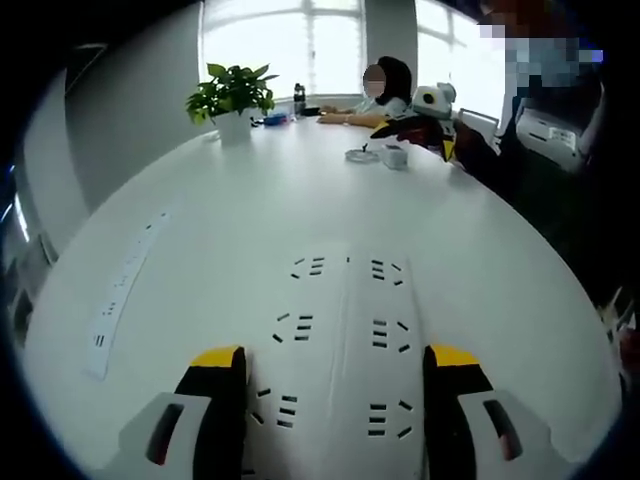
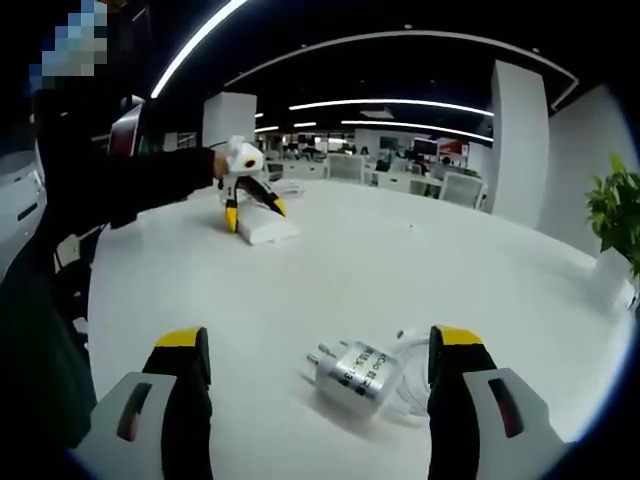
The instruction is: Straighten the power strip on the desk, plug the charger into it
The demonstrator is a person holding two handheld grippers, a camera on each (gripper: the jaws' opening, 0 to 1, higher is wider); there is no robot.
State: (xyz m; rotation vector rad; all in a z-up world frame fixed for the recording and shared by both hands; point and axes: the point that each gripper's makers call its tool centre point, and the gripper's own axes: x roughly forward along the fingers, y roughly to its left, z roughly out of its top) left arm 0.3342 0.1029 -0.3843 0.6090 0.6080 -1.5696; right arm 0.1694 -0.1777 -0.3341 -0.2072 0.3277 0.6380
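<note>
A wide white power strip (image 1: 340, 340) with two rows of sockets lies on the white table (image 1: 480, 270), running away from me between my left gripper's (image 1: 336, 356) jaws. Both jaws press against its long sides. In the right gripper view that same gripper (image 2: 252, 210) stands on the near end of the power strip (image 2: 268, 230), held by a dark sleeve. A silver-white charger (image 2: 355, 375) with prongs pointing left lies on the table with its coiled white cable (image 2: 408, 385). My right gripper (image 2: 320, 336) is open, its jaws well apart on either side of the charger.
A slim white strip (image 1: 125, 290) lies near the table's left edge. A potted plant (image 1: 232, 95) stands at the far end, and a seated person (image 1: 385, 95) has small items (image 1: 385, 155) nearby. Another person stands at the right. The plant (image 2: 615, 215) sits at the right edge.
</note>
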